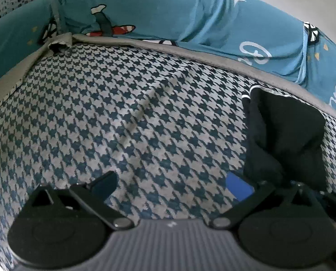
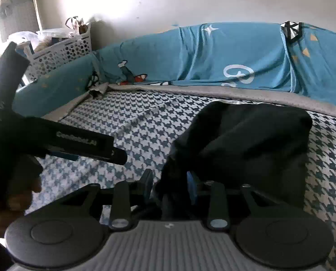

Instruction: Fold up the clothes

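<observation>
Garment (image 2: 246,140): dark, bunched on bed (image 2: 145,117), unfolded; folding barely begun. Right claw (image 2: 170,180): clenched on garment's near edge. Left claw (image 1: 170,183): released, empty, beside garment.

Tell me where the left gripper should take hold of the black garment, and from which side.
Likely the free far corner of the black garment, opposite the bunched end at the right gripper, which seems closed on it. That end lies fairly flat on the houndstooth sheet, so the open left gripper should come in low from its left side, one finger sliding under the edge.
</observation>
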Motion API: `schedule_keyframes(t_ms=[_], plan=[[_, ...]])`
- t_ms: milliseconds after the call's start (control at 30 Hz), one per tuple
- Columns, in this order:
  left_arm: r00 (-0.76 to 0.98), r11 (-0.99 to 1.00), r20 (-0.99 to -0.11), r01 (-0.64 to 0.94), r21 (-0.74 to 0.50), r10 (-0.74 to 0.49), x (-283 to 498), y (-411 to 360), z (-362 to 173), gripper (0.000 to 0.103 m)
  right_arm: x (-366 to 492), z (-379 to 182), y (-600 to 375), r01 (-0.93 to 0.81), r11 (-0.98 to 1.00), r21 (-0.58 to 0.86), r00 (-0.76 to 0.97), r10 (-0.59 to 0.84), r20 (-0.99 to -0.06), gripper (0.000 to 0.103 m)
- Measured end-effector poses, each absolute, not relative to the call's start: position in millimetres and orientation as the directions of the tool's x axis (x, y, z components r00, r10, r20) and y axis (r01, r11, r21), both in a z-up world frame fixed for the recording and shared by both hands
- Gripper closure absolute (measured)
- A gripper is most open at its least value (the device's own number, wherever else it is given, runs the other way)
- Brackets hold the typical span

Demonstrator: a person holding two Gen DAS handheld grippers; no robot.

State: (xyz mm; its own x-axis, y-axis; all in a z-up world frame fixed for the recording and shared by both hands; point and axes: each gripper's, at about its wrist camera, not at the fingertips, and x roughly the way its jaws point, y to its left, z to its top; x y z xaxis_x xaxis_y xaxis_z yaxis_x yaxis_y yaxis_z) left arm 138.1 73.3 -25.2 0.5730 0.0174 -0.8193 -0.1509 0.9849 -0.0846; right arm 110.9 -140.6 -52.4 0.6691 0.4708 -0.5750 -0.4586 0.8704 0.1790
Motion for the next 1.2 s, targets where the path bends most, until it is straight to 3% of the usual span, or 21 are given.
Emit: schedule_keyframes(t_ms=[200,267,367,533,700,800,833,900,967,1033,1200], plan=[[0.566,0.985,-0.824,-0.152,-0.077,0.023,140.1,72.5,-28.5,0.0,113.6,-63.3,-131.7,-0.457,0.879,0.133,0.682,0.442,-0.582,0.071],[0.565,0.985,-0.825,-0.156,-0.078,0.024,140.4,74.2,-28.5,0.0,112.1,-64.7,-128.7,-0.458,0.884,0.094,0.694,0.422,-0.584,0.083],[0.566,0.983,-0.824,-0.163,-0.089,0.019,139.2,77.9,-27.5,0.0,103.8,-60.2,-119.9,-0.466,0.885,-0.028,0.733,0.368,-0.572,0.091],[0.571,0.979,-0.821,-0.178,-0.099,0.021,137.9,83.9,-25.0,0.0,80.8,-47.3,-104.7,-0.412,0.855,-0.315,0.849,0.235,-0.473,0.092],[0.572,0.976,-0.82,-0.189,-0.107,0.021,139.2,86.1,-24.4,0.0,72.7,-56.2,-88.0,-0.434,0.795,-0.424,0.851,0.206,-0.484,0.091],[0.577,0.976,-0.817,-0.184,-0.113,0.015,140.2,85.0,-23.1,0.0,75.6,-68.8,-80.2,-0.491,0.774,-0.399,0.81,0.237,-0.536,0.091],[0.579,0.977,-0.815,-0.181,-0.114,0.012,140.3,84.7,-22.5,0.0,76.6,-71.7,-78.4,-0.51,0.77,-0.384,0.796,0.253,-0.55,0.091],[0.583,0.978,-0.813,-0.175,-0.115,0.009,140.7,84.0,-21.5,0.0,73.2,-75.5,-74.7,-0.536,0.756,-0.376,0.787,0.284,-0.548,0.08],[0.589,0.979,-0.808,-0.165,-0.119,0.001,141.6,83.4,-19.1,0.0,69.8,-75.5,-72.7,-0.563,0.742,-0.363,0.771,0.315,-0.553,0.061],[0.596,0.981,-0.803,-0.152,-0.124,-0.009,142.6,82.1,-16.5,0.0,65.1,-74.2,-72.1,-0.578,0.734,-0.356,0.766,0.337,-0.548,0.056],[0.61,0.986,-0.792,-0.107,-0.132,-0.04,145.7,70.0,-12.2,0.0,53.6,-67.9,-76.5,-0.583,0.731,-0.354,0.764,0.345,-0.546,0.055]])
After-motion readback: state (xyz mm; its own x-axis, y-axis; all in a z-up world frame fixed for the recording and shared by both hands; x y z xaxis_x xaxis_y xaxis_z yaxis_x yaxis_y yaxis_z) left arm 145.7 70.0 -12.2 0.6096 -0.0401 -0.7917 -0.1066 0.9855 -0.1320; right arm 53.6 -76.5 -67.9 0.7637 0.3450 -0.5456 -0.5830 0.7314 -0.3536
